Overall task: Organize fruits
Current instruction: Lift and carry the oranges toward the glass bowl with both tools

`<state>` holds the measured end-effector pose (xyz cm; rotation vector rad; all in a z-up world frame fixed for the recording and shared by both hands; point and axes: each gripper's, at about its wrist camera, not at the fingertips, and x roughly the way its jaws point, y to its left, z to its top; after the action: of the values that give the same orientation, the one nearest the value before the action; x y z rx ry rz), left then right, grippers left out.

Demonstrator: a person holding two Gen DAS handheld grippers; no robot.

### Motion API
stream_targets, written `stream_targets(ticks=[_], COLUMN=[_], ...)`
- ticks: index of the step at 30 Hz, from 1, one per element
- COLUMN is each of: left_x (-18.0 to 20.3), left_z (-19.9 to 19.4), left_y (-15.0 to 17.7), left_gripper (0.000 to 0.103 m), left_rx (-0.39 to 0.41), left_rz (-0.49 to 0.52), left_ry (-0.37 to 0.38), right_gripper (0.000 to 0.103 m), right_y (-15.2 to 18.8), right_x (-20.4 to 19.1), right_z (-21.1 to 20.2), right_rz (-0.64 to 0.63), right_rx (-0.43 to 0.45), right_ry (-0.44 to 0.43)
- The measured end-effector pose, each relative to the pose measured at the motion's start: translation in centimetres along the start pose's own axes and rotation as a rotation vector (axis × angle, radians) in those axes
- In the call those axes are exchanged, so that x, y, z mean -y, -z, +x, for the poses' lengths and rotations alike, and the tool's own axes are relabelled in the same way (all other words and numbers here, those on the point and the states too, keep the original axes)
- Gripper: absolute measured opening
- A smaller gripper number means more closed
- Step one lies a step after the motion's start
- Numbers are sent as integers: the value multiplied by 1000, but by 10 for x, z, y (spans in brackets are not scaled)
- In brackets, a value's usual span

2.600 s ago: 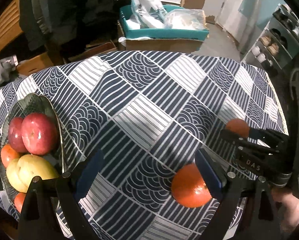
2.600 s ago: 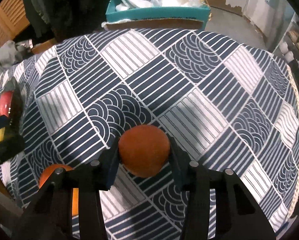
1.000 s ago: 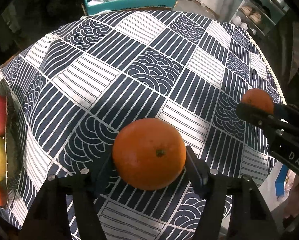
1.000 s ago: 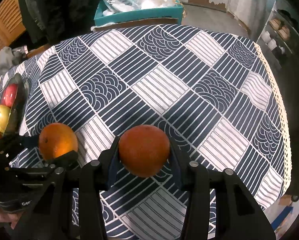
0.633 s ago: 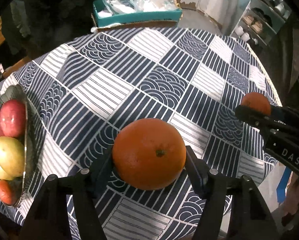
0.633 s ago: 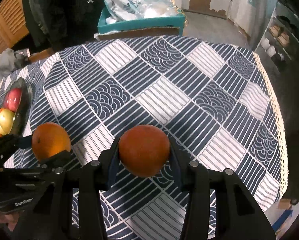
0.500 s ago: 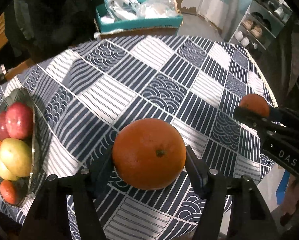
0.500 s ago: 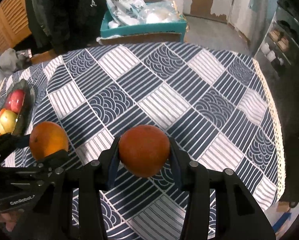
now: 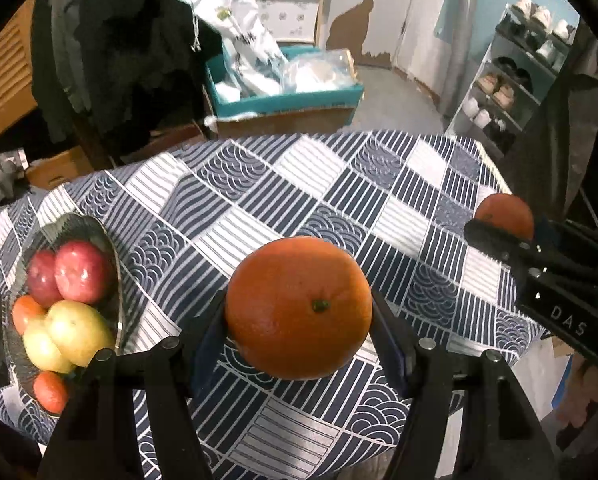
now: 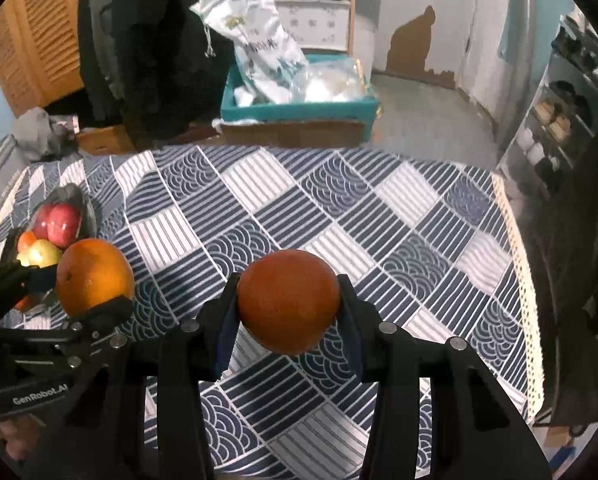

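Two handheld grippers each carry fruit above a round surface [image 9: 259, 208] draped in a navy-and-white patterned cloth. The left gripper [image 9: 299, 320] has its jaws pinching a large, bright round orange [image 9: 298, 307]; the right gripper [image 10: 287, 312] has its jaws pinching a smaller, darker round orange [image 10: 288, 301]. Both fruits hang clear of the cloth. At the surface's left edge sits a dark glass bowl [image 9: 113, 248], already piled with red apples [image 9: 83, 271], yellow-green apples [image 9: 79, 330] and small tangerines [image 9: 51, 392]. With so little room left inside, an orange released on top of the heap could likely roll off over the rim and off the nearby edge. The smooth, round skins could also slip between the flat pads if either grip loosens in transit.
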<state>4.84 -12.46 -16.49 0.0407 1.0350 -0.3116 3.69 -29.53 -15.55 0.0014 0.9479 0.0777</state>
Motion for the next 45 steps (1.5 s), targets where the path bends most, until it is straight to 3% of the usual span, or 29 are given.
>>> stream_targets(ticks=[13, 28, 45], left_x=[-11, -31, -100], left_z=[-45, -84, -108], left_y=[-9, -14, -8], left_gripper=[69, 69, 69], left_rx=[105, 199, 256], left_rz=[-26, -56, -169], left_ry=[6, -9, -81], right_gripper=[44, 44, 44], right_y=[-18, -32, -56], right_x=[-16, -40, -105], right_z=[-39, -60, -58], right_rz=[-30, -57, -124], right_rx=[107, 169, 178], right_ry=[-23, -56, -132])
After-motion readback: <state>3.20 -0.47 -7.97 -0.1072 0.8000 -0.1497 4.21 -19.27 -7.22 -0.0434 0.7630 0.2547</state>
